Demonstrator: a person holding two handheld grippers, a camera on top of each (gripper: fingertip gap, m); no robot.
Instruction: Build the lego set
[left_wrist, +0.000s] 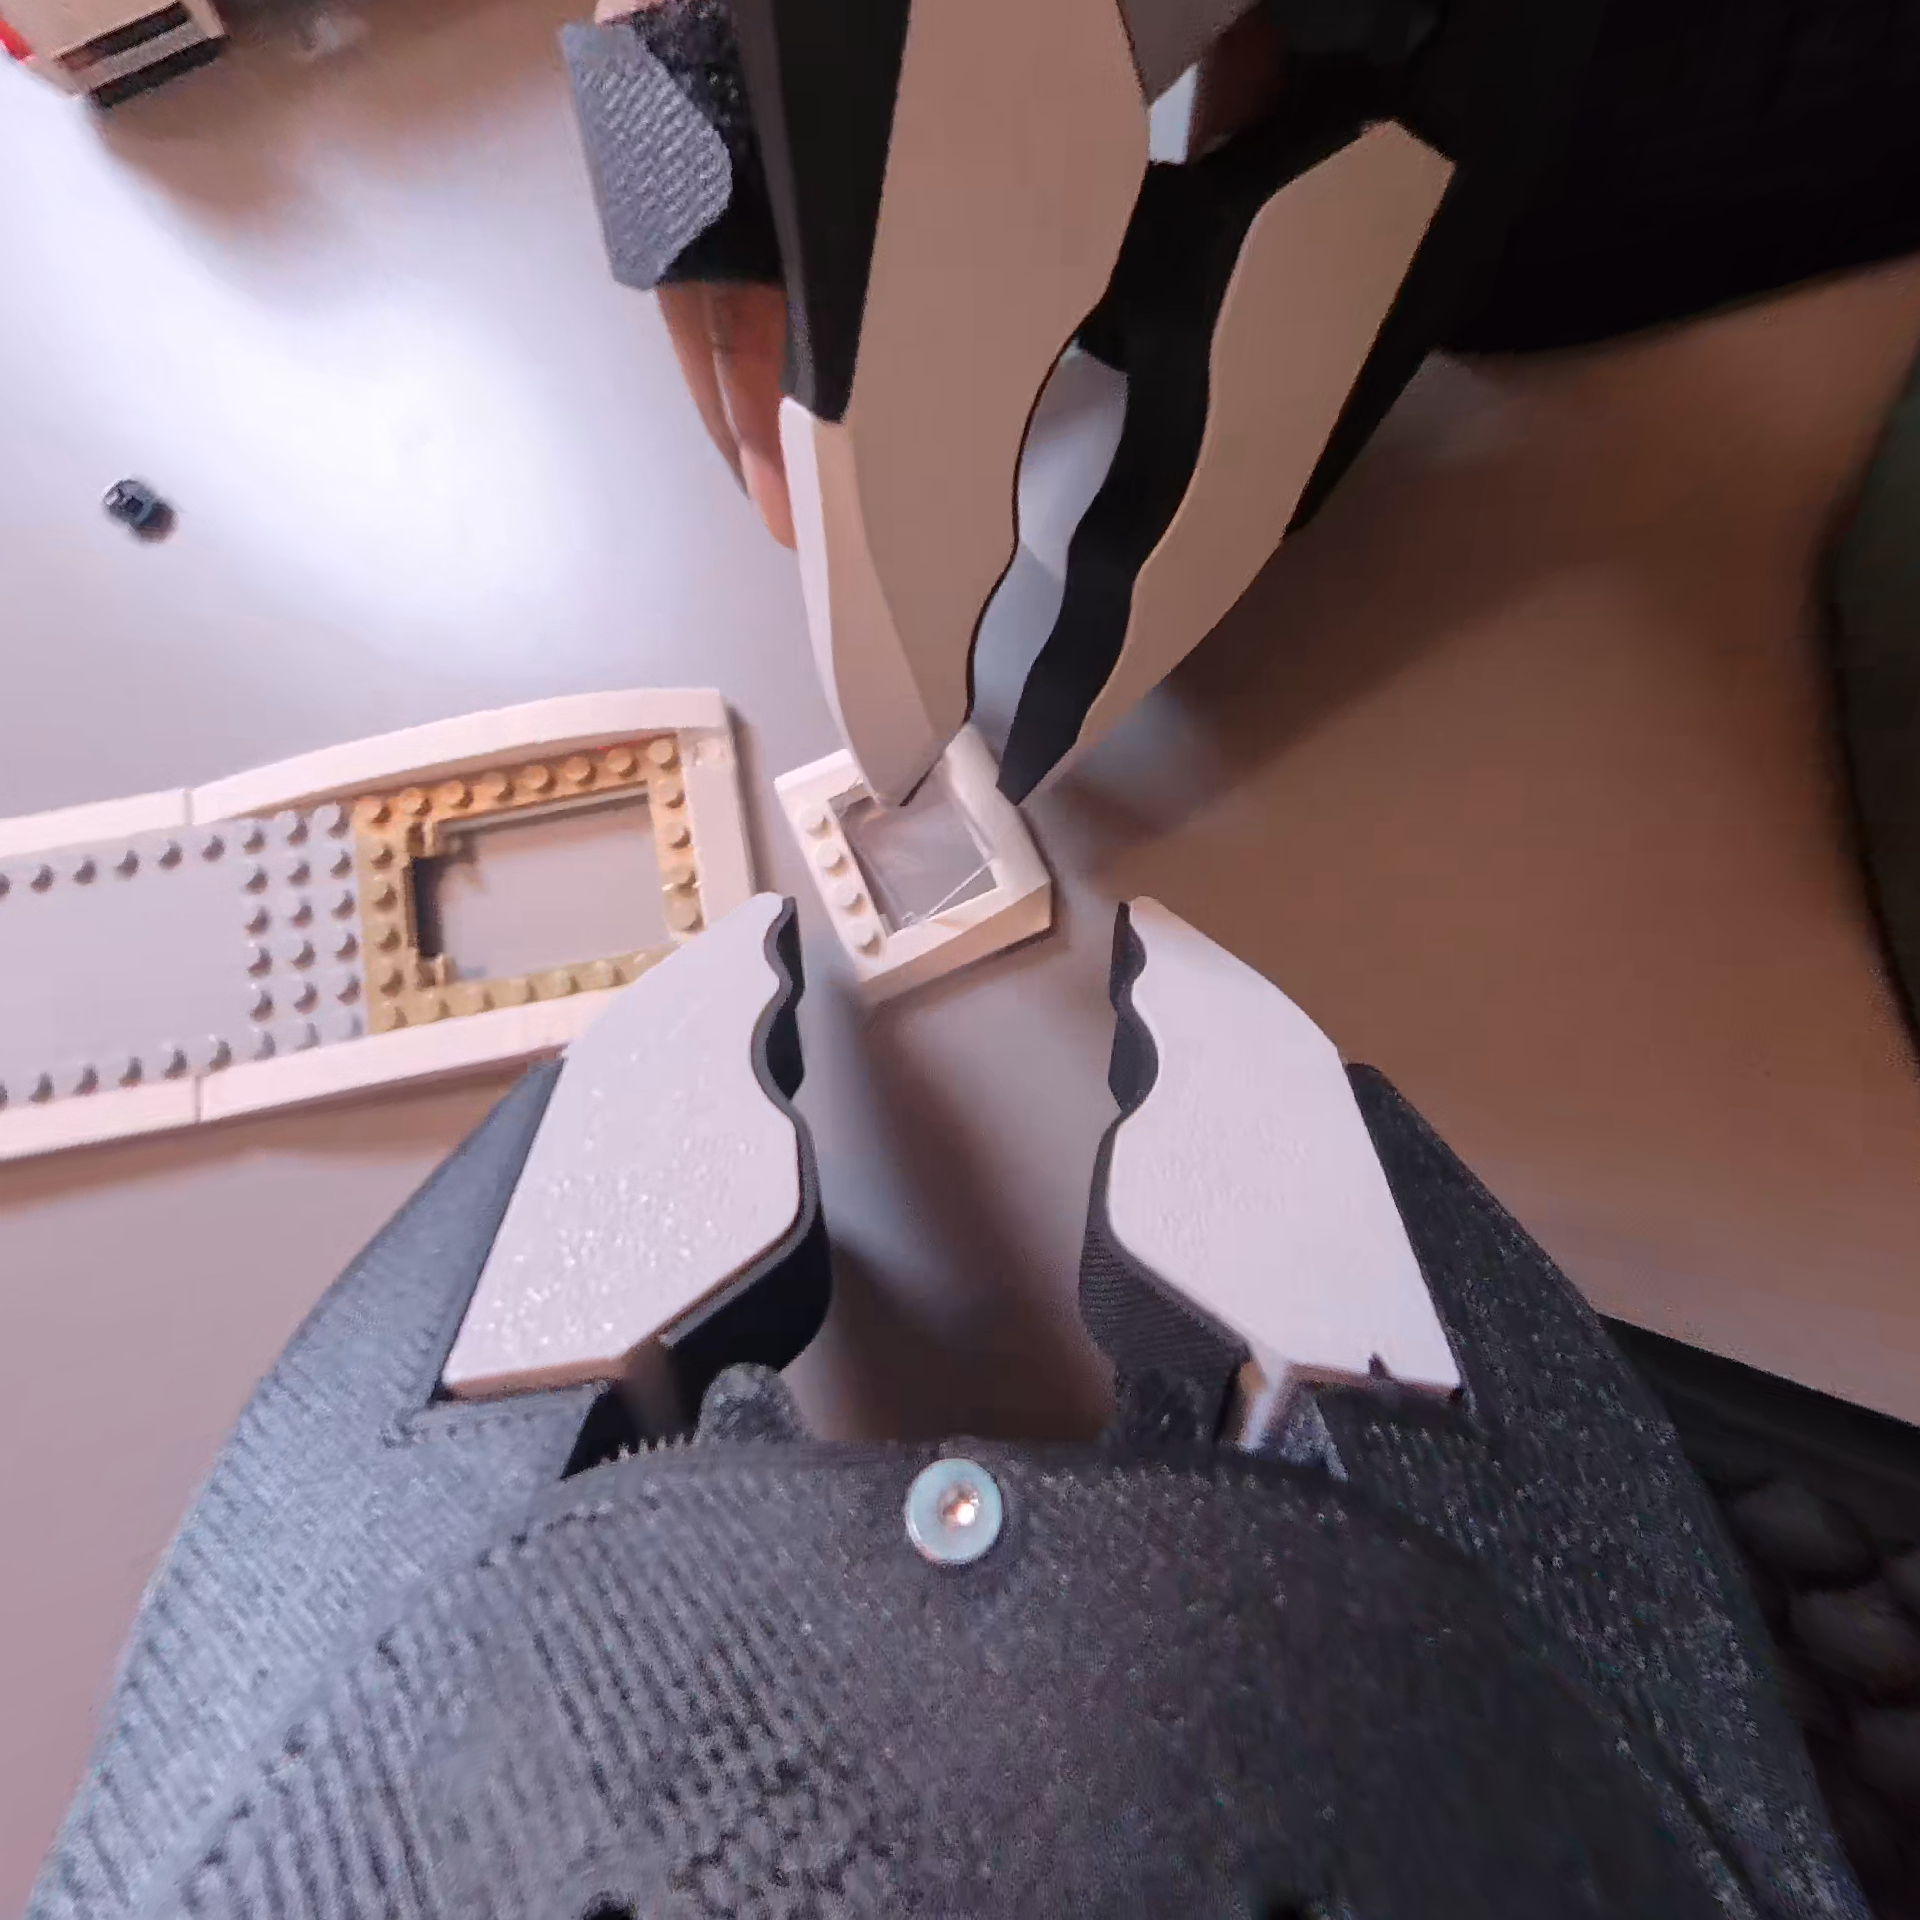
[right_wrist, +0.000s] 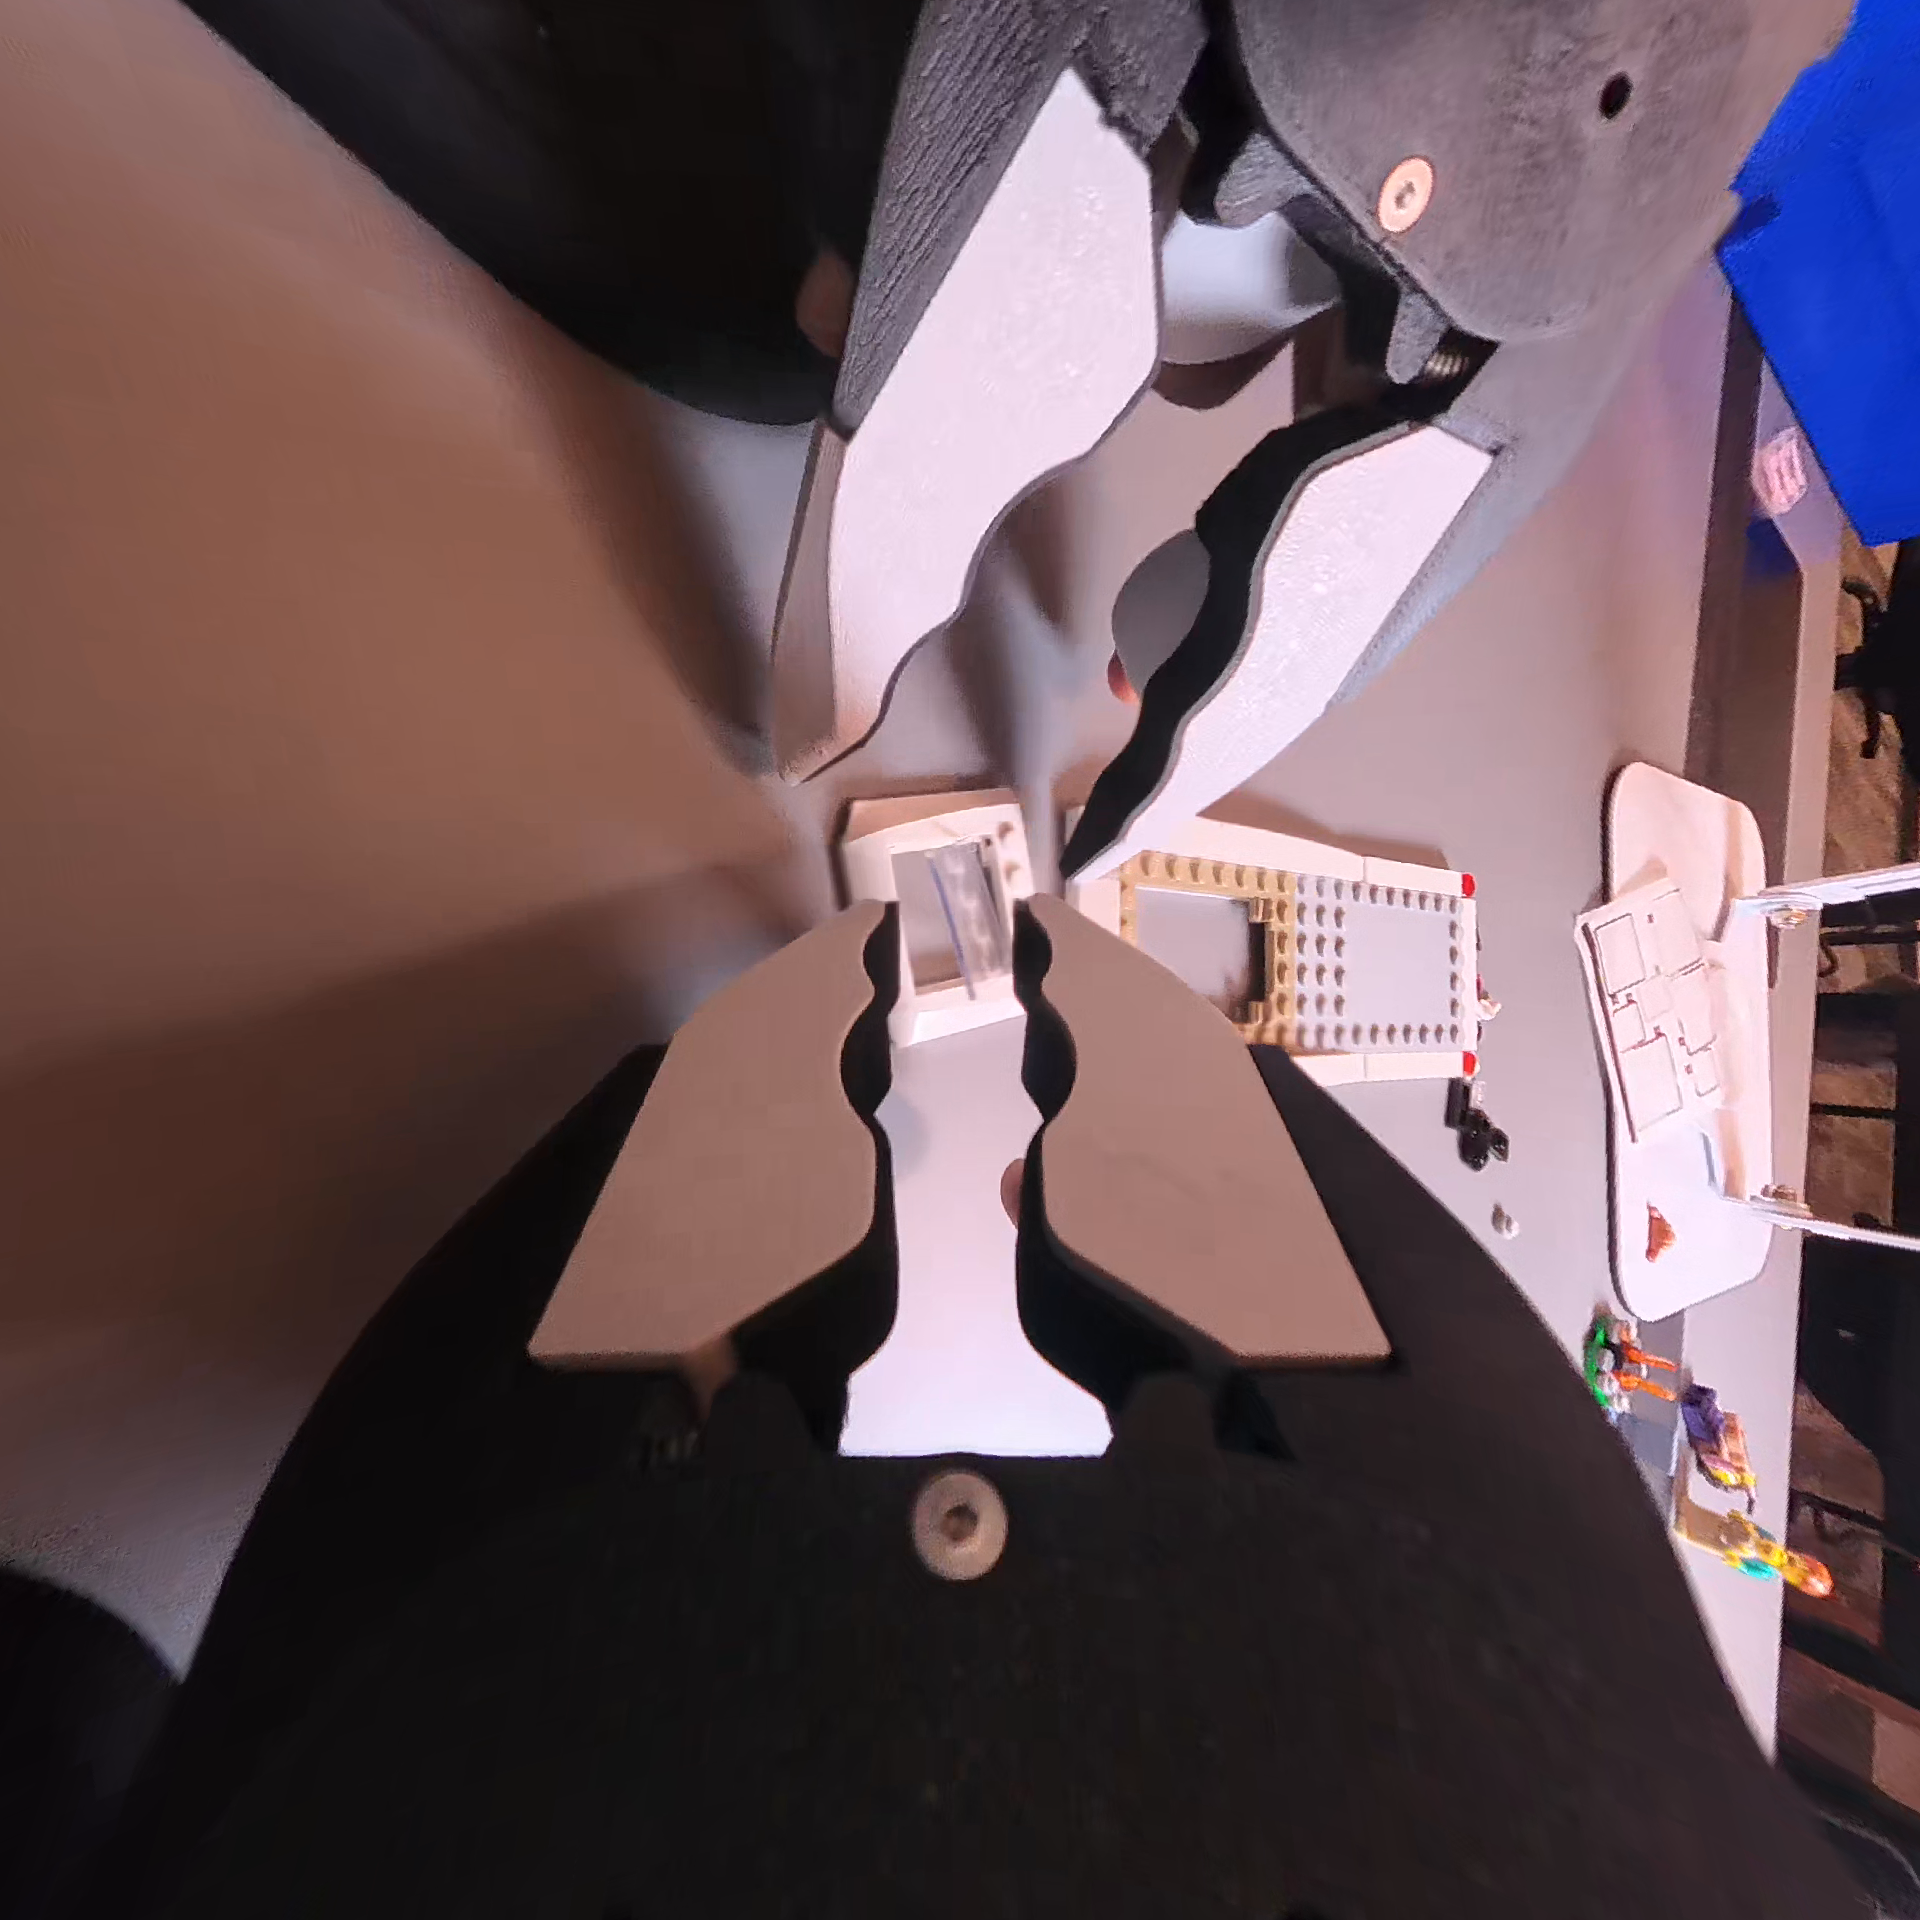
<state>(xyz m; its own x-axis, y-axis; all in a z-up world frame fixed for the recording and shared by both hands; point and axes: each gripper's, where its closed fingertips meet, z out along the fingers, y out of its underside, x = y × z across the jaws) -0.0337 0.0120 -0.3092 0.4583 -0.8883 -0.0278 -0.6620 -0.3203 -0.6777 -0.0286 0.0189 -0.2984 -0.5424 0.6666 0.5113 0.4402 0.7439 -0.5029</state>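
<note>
While the left gripper (left_wrist: 956, 925) hangs low over the grey counter (left_wrist: 312, 364), its two fingers stand wide apart with nothing pressed between them. A small white brick window frame (left_wrist: 1023, 894) with a clear pane lies flat on the counter just ahead of the tips. The frame has a row of studs along one side and touches neither pad.

From the opposite side the right gripper (left_wrist: 961, 792) reaches down to the same frame. In the left wrist view, one of its fingers (left_wrist: 883, 727) has its tip inside the frame's opening. The other finger's black-padded tip sits just outside the frame's far wall, so the two straddle that wall with a narrow gap. In the right wrist view the same tips overlap the frame's two sides. Motion blur leaves it unclear whether the pads press on the frame.

Just beside the frame, not quite touching it, lies a long brick assembly (left_wrist: 312, 935). It has white curved edges, a tan studded border around a rectangular hole, and a grey studded plate beyond. The tip of one left finger (right_wrist: 1195, 727) is over the assembly's near corner.

Further along the counter are a few small black pieces (right_wrist: 1475, 1132) and a white tray (right_wrist: 1683, 1257) bearing a printed sheet (right_wrist: 1652, 1018). Some colourful small parts (right_wrist: 1714, 1455) lie near the counter's edge
</note>
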